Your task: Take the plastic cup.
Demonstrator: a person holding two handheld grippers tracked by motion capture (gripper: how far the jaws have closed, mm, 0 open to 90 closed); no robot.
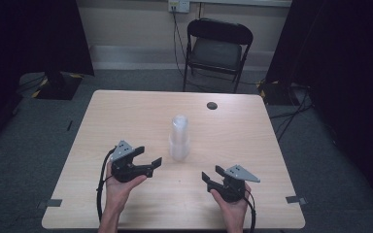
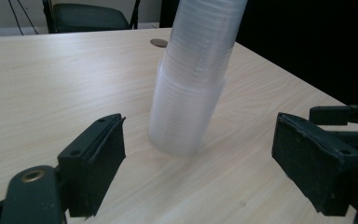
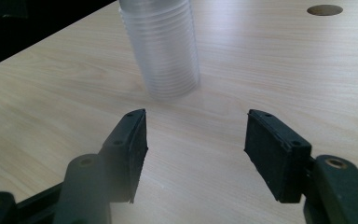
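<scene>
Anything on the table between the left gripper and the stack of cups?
No. Between the left gripper and the stack of cups lies only bare table, as the high view and left gripper view show.

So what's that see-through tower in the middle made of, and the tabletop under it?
The stack of cups looks like thin clear plastic, slightly frosted: the table shows through it and fine rim lines ring it all the way up. The table looks like pale wood-grain laminate, matt and smooth; whether it is solid wood the pictures cannot tell.
</scene>
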